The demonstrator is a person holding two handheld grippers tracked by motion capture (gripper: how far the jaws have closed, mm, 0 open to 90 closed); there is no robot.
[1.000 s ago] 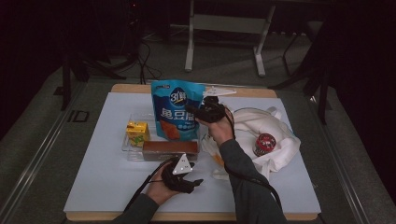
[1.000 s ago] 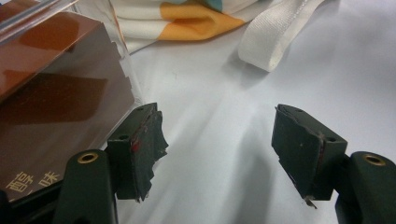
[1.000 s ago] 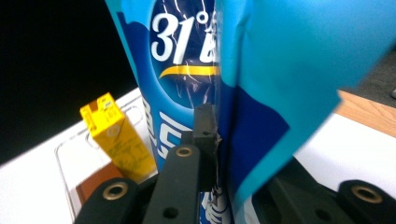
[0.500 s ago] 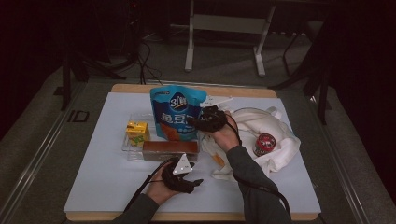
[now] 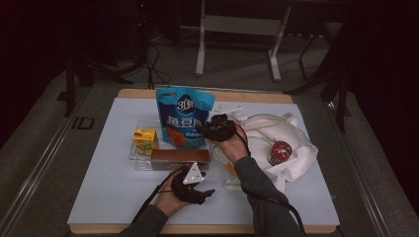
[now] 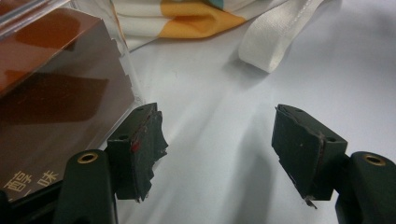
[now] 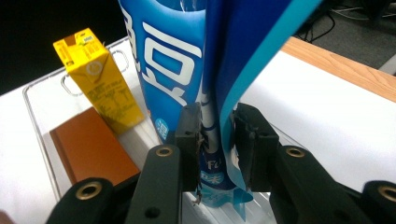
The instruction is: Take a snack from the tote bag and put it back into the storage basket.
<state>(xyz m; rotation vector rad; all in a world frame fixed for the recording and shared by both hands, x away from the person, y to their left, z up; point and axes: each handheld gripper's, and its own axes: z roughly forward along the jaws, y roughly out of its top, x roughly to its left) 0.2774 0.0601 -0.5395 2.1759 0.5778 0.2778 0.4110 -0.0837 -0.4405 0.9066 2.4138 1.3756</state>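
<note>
A blue snack bag (image 5: pixel 184 116) stands upright in a clear tray (image 5: pixel 134 159), beside a yellow juice carton (image 5: pixel 146 139) and a brown box (image 5: pixel 180 158). My right gripper (image 5: pixel 206 129) is at the bag's lower right edge. In the right gripper view its jaws (image 7: pixel 217 126) have just been closing, with the bag's side fold (image 7: pixel 212 93) pressed between the pads. My left gripper (image 5: pixel 206 182) rests low on the white mat, just in front of the brown box (image 6: pixel 56 93). Its jaws (image 6: pixel 217 135) stand wide open with nothing between them.
A white cloth tote bag (image 5: pixel 281 133) lies to the right of the tray, with a red round tin (image 5: pixel 280 152) on it and a strap (image 6: pixel 275 42) trailing onto the mat. The white mat (image 5: pixel 113 197) covers a wooden table. Dark floor surrounds it.
My right gripper has come slightly toward me along the blue bag's right edge, and the bag tilted and settled a little. The left gripper has not moved.
</note>
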